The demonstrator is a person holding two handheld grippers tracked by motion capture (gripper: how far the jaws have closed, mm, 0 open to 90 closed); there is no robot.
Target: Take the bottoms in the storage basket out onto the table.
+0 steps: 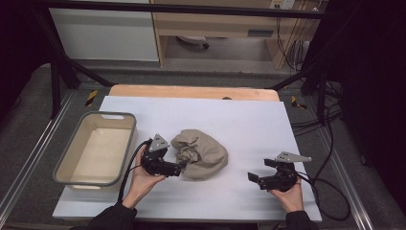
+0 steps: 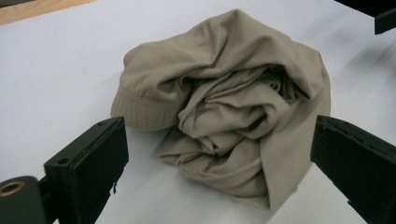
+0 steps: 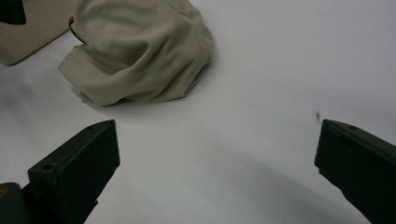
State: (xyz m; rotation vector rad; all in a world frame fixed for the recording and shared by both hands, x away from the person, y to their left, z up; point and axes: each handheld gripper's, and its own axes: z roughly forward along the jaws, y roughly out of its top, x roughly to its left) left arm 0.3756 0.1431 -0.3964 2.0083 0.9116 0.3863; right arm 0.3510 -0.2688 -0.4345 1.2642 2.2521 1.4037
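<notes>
While the left gripper (image 1: 183, 166) stood wide-jawed at the crumpled beige cloth (image 1: 201, 154) mid-table, the right gripper (image 1: 252, 177) waited wide at 4 o'clock. Judged soft, light; pinch a raised fold.

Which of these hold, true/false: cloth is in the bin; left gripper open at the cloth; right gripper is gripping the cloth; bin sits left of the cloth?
1. The beige cloth lies in the grey bin. False: it lies bunched on the white table cover, beside the bin.
2. The left gripper is open at the cloth. True.
3. The right gripper grips the cloth. False: it is open over bare cover, apart from it.
4. The bin sits left of the cloth. True.
</notes>
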